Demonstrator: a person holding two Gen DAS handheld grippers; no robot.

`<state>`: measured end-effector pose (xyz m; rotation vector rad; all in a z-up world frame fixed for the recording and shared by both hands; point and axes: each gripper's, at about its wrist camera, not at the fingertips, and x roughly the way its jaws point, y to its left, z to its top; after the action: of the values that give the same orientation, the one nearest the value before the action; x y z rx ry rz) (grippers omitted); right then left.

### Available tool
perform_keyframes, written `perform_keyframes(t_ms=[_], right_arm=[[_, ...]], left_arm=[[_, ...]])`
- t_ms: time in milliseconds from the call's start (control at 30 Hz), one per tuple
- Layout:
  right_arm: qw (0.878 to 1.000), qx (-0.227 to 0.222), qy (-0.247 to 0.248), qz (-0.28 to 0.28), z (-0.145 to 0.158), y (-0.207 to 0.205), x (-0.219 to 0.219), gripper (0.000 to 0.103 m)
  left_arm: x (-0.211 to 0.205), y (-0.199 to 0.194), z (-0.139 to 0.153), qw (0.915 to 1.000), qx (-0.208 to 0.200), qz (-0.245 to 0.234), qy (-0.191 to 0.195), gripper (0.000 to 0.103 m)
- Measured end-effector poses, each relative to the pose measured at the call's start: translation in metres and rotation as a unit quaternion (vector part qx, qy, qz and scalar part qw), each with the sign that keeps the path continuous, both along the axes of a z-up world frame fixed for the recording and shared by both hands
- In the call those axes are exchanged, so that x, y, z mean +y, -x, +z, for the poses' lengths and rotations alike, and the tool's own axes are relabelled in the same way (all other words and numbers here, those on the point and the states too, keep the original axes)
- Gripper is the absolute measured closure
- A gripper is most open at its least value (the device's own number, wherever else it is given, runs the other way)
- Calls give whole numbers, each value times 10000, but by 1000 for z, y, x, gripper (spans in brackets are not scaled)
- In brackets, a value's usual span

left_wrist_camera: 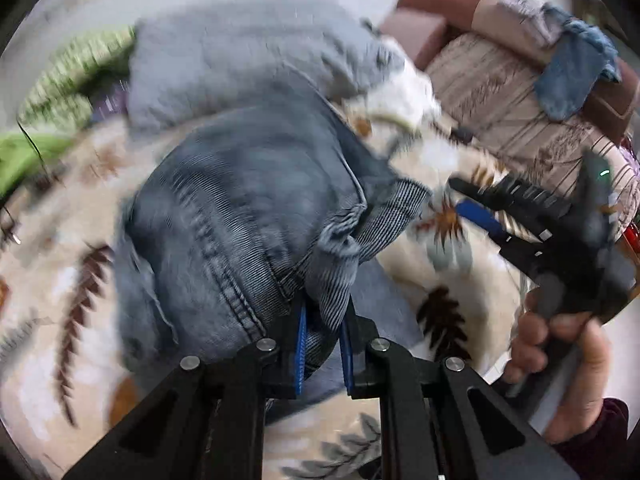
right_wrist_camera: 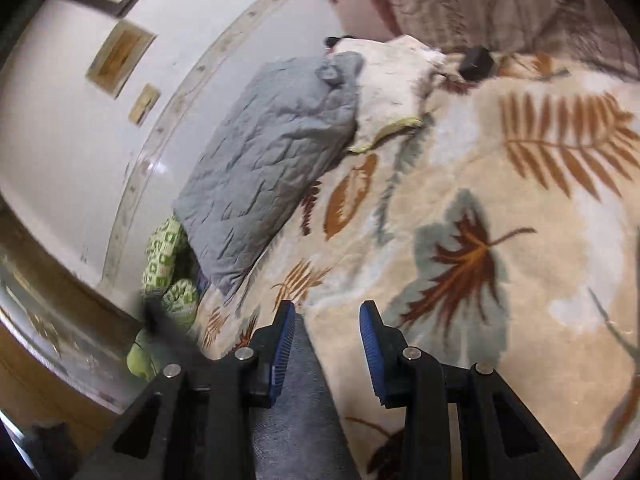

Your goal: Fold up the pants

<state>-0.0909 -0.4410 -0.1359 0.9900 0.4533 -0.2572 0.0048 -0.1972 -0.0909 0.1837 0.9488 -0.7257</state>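
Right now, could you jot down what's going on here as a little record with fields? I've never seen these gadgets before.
Setting: a bed covered by a leaf-patterned blanket
Garment: blue jeans, bunched up
Left gripper: shut on a fold of the jeans
Right gripper: jaws apart, pads pressing on nothing; blue cloth runs below them
Hand: holds the right gripper's handle
Nearby: grey quilted pillow, green patterned cloth

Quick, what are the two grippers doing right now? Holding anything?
Left gripper: shut on the jeans, a bunch of denim pinched between its fingers.
Right gripper: open, pads apart; denim lies beneath it, not pinched.
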Motion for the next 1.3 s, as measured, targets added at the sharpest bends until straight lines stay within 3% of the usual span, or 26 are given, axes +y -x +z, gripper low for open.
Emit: perform_keyframes(t_ms=[100,200,267,300,367,467,667,833,933,1067,1167,1233,1300], right_arm=[[9996,75,-265,34,-6,4,-7,66],[9992,99,-343,165,-8,0,-7,65],[9992,93,-288,257,-7,-3,-2,62],[9993,90,-242,278,-5,-4,1,53],[9995,69,-81,312,0,-4,9,48],[9986,19,310,439,11,-7,23,48],[9892,-209,702,1269,30,-37,57,49],[9719,-222,885,2170,46,-85,88,49],[9674,-305,547,2456,43,-109,94,49],[9590,-541,-357,2759,25,-135,91,48],[9622,-203,-794,2598,0,-151,83,50],[9655,316,-1145,2317,-31,-158,71,67],[9637,531,-1369,2232,-50,-160,65,80]], left_arm=[[6,-7,-6,9989,377,84,251,88],[18,0,14,9984,221,-66,513,81],[27,2,28,9962,233,-223,806,66],[30,4,34,9953,222,-287,902,63],[34,9,47,9940,42,-382,1022,61],[47,1,58,9958,-355,-99,842,61],[80,-51,37,9946,-181,984,271,61],[83,-88,25,9913,-182,1296,148,61],[75,-108,17,9897,-172,1424,16,61],[54,-131,-5,9912,127,1303,-174,61],[36,-137,-32,9900,242,1257,-586,60],[29,-137,-47,9896,181,1238,-708,59],[23,-136,-52,9891,67,1211,-839,58]])
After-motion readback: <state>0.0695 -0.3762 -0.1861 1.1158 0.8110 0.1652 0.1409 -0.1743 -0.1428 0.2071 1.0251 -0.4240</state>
